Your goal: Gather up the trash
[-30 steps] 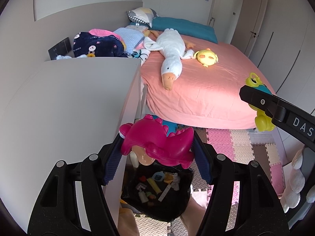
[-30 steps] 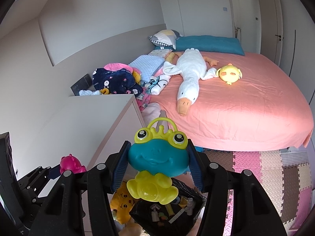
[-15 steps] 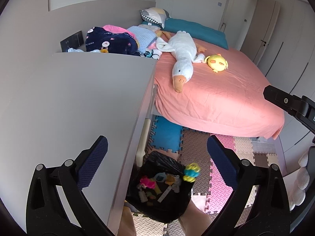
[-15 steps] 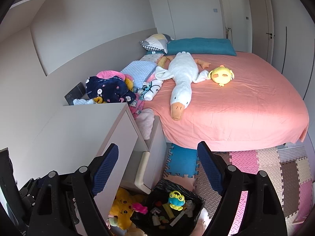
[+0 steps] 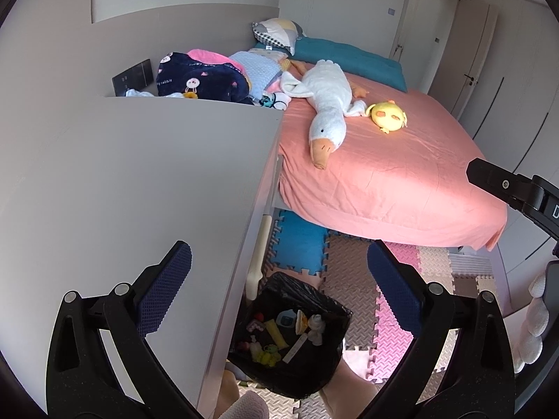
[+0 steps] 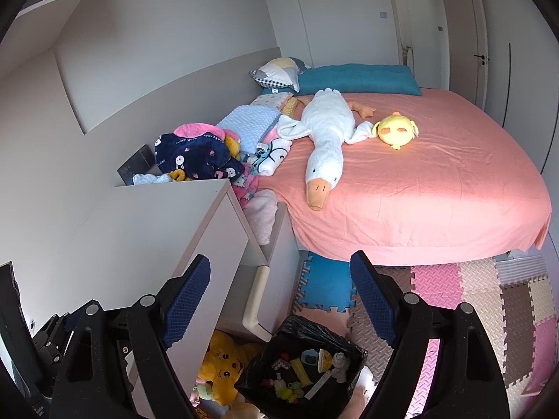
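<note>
Your left gripper is matte black plastic, its two angular arms studded with round silver screws and tipped with dark blue, cross-hatched pads. Your right gripper matches it: black linkages, silver screw heads, blue textured pads. From the left wrist view, the right gripper's black body shows a small screw and part of a white printed letter. Bare skin of your legs appears below, with a pale sock.

At lower centre, the foam-mat floor carried a black trash bag; the pink bed held a goose plush.
</note>
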Demonstrator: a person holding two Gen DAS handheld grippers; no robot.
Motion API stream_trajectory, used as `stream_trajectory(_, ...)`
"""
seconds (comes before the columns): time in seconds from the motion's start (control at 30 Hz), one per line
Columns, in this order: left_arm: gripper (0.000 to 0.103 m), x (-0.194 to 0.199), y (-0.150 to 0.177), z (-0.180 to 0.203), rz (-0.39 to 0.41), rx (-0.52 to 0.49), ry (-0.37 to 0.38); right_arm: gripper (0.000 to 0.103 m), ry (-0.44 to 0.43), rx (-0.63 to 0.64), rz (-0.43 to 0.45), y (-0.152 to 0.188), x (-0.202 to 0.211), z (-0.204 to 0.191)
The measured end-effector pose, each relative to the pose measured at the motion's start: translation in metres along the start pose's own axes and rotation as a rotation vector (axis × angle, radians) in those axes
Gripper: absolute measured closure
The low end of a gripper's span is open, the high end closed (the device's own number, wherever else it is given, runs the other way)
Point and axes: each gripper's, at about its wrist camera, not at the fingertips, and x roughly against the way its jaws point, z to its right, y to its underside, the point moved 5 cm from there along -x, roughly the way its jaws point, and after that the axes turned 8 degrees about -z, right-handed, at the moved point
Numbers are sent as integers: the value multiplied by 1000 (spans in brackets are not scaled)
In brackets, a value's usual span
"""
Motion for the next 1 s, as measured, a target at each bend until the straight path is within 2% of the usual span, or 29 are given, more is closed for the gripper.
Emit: stream_trajectory(1.0, 6, 6, -2, 3, 12, -23, 23, 21, -15, 16, -2, 2, 2, -3)
